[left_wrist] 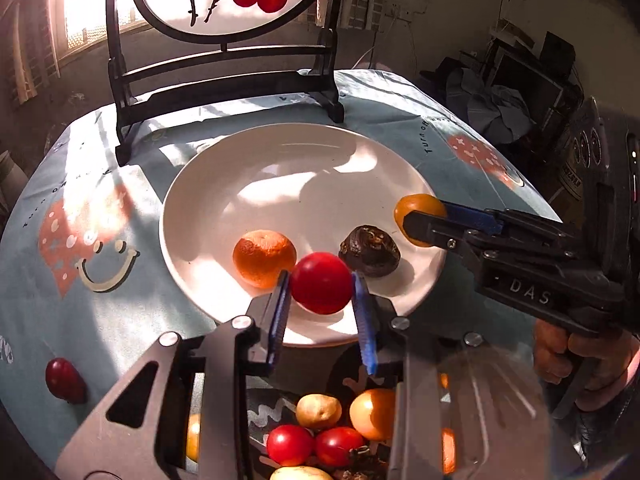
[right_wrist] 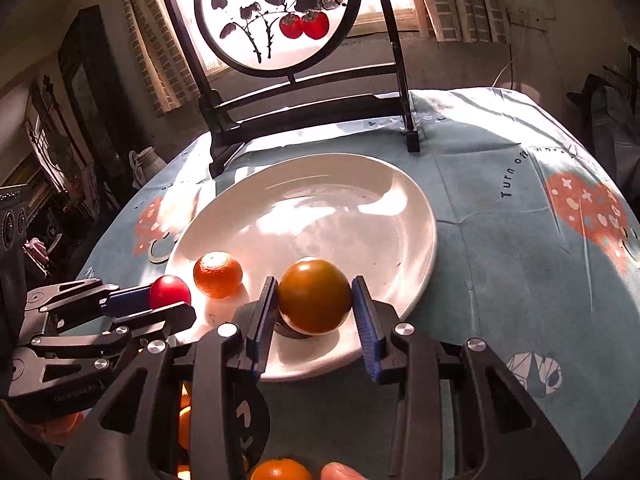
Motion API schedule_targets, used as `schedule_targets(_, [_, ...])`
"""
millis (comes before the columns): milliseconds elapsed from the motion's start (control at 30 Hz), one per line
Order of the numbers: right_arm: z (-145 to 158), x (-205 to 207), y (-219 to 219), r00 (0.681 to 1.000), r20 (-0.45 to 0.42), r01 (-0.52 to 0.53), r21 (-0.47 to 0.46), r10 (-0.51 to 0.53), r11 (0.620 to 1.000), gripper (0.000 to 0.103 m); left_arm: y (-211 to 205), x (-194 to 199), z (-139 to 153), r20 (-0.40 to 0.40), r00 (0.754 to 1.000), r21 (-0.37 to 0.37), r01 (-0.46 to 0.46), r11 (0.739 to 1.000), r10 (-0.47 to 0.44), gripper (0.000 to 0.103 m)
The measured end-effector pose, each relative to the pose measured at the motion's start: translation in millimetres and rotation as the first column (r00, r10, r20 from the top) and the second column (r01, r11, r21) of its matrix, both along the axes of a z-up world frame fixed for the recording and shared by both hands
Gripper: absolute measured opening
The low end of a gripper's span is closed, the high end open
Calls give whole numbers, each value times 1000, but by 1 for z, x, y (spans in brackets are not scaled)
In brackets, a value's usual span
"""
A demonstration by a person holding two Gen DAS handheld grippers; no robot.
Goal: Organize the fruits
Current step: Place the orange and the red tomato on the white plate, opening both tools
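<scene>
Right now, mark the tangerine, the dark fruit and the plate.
tangerine (left_wrist: 264, 258), left wrist view, middle of its peel
dark fruit (left_wrist: 370, 254), left wrist view, its top
plate (left_wrist: 280, 152), left wrist view, bare far rim

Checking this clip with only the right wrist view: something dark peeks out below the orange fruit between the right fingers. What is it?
Observer: A dark brown wrinkled fruit, resting on the white plate near its front rim, beside the mandarin.
Operator: Is any fruit lying off the plate that I can't see?
Observer: Yes. A small red fruit lies alone on the tablecloth, off to the left of the plate.
</scene>
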State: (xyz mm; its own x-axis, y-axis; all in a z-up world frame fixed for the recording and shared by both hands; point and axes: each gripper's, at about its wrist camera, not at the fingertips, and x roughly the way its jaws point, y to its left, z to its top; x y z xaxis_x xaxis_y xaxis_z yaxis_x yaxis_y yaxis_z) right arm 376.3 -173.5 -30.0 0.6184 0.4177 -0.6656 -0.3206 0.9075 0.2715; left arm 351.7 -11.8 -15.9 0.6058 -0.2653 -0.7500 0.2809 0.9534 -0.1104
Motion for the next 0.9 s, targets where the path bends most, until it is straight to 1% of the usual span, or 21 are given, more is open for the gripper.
schedule_targets(133, [-10, 11, 3, 1000, -16, -15, -20, 14, 1000, 39, -7, 11, -12, -33, 999, 24, 7, 1000, -6, 32])
schedule_targets(200, [-11, 10, 2, 1000, -18, -21, -21, 21, 1000, 52, -6, 13, -13, -46, 999, 27, -7, 1000, 8, 48])
schedule_targets(233, [-10, 9, 1, 1000, -18, -22, -21, 21, 1000, 53, -4, 11, -10, -30, 999, 17, -22, 1000, 22, 61])
schedule_targets(333, [-1, 1, -2, 1000, 4, -20, -29, 20, 999, 53, 4, 0, 5, 2, 1000, -18, -31, 999, 32, 68])
schedule_targets(367, [3, -2, -3, 1000, 10, -16, -27, 16, 1000, 53, 8, -5, 10, 13, 999, -28, -41, 999, 42, 74])
schedule_targets(400, [6, -6, -4, 1000, 14, -15, -22, 16, 1000, 53, 14, -12, 16, 29, 998, -39, -58, 998, 60, 76])
schedule_targets(433, [9, -11, -6, 1000, 17, -17, -12, 17, 1000, 53, 19, -19, 20, 42, 996, -49, -74, 996, 76, 80])
schedule_targets(500, [13, -21, -8, 1000, 14, -17, 6, 16, 1000, 53, 31, -35, 25, 55, 992, -58, -112, 992, 115, 94])
schedule_targets(567, [15, -33, -8, 1000, 2, -27, 16, 27, 1000, 57, 44, -52, 23, 60, 984, -52, -162, 985, 165, 98])
schedule_targets(667, [10, -52, -8, 999, -30, -43, -3, 43, 999, 57, 62, -77, 12, 73, 972, -37, -221, 975, 223, 98])
schedule_targets(733, [5, -69, -13, 997, -52, -49, 21, 50, 999, 57, 74, -93, 2, 77, 963, -34, -255, 966, 257, 98])
schedule_targets(800, [2, -88, -18, 997, -58, -49, 34, 51, 998, 57, 87, -105, -6, 57, 953, -37, -297, 954, 299, 98])
schedule_targets(900, [-5, -118, -26, 998, -52, -42, 33, 43, 999, 57, 105, -119, -13, 27, 940, -93, -336, 937, 339, 98])
